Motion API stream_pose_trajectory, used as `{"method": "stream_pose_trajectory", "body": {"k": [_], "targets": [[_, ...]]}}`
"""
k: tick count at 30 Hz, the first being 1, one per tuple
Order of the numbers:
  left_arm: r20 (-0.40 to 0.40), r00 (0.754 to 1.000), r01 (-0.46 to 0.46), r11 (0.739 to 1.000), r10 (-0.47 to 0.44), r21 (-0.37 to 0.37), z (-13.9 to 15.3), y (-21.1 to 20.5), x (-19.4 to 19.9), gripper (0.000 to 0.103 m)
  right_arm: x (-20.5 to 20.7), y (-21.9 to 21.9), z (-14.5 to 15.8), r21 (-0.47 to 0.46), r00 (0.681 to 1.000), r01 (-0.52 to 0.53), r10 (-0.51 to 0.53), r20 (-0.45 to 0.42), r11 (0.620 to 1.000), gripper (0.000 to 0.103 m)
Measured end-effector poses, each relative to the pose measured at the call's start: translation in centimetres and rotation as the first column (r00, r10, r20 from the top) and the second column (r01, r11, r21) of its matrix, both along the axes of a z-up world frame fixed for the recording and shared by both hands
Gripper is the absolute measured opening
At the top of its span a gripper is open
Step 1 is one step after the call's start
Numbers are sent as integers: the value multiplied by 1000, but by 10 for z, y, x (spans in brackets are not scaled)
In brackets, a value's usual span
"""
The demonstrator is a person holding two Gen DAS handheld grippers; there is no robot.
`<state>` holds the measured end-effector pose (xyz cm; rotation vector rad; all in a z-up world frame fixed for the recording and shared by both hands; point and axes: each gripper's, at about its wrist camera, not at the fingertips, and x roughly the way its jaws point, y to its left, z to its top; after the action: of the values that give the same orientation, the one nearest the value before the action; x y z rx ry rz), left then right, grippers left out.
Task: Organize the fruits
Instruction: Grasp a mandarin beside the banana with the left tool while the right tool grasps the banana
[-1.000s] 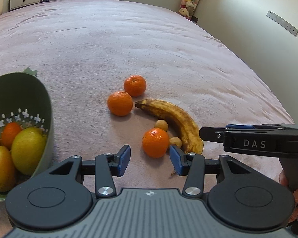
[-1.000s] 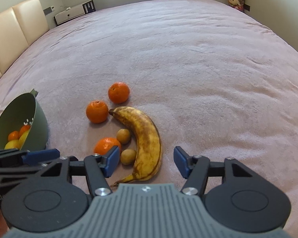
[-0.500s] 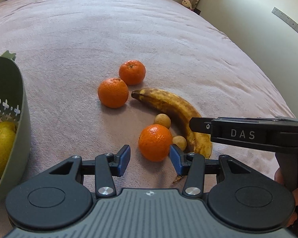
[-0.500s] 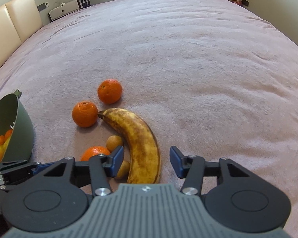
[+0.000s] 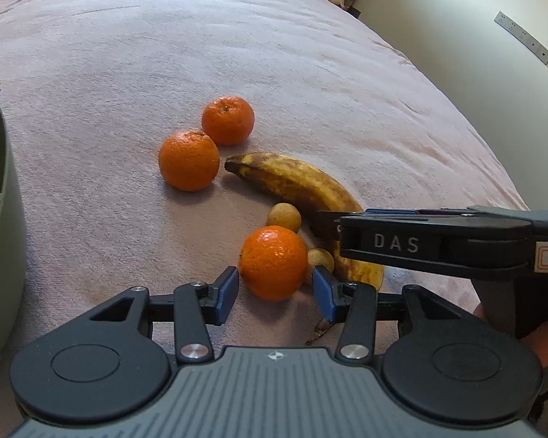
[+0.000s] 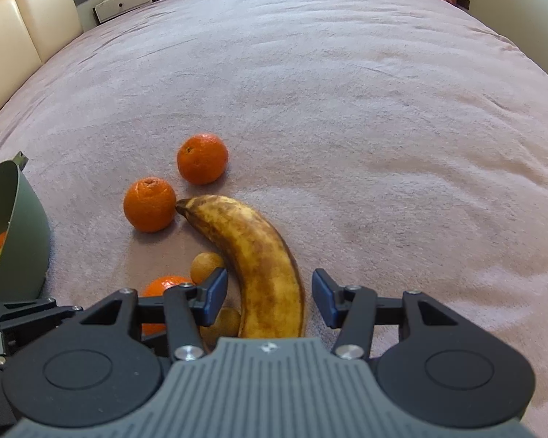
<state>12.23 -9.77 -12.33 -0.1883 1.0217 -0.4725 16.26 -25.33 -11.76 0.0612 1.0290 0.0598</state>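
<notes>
Pink, plush bed cover (image 5: pixel 135 73) under everything — soft ground, likely to give beneath any push. Left gripper (image 5: pixel 276 290) held with fingers spread, the nearest mandarin (image 5: pixel 274 262) between the blue pads (image 5: pixel 227 288), not yet pinched. Right gripper (image 6: pixel 266 297) also spread, straddling the thick end of the banana (image 6: pixel 252 255); gaps visible both sides, no contact. Two small tan fruits (image 5: pixel 284 217) tucked just beyond the left fingers, touching mandarin and banana. Two more mandarins (image 5: pixel 189 160) farther ahead, one against the banana's tip. Green bowl (image 6: pixel 25 241) off to the left of both pairs of fingers, already holding fruit.

Judged light and round, the mandarin — firm-skinned yet yielding, best taken across its widest part, gently. The banana, heavily browned, probably soft and easily bruised; better gripped across the broad middle than near the stem, with modest squeeze. Small fruits likely to roll once neighbours lifted.
</notes>
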Motion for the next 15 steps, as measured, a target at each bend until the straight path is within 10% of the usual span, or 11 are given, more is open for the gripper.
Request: {"method": "stream_pose_trajectory", "body": {"k": [15], "targets": [[-39,999,-11,1000,10,-24,-8,-1,9,47,14,-2,-14,27,999,15,-15,-29,1000,51]]}}
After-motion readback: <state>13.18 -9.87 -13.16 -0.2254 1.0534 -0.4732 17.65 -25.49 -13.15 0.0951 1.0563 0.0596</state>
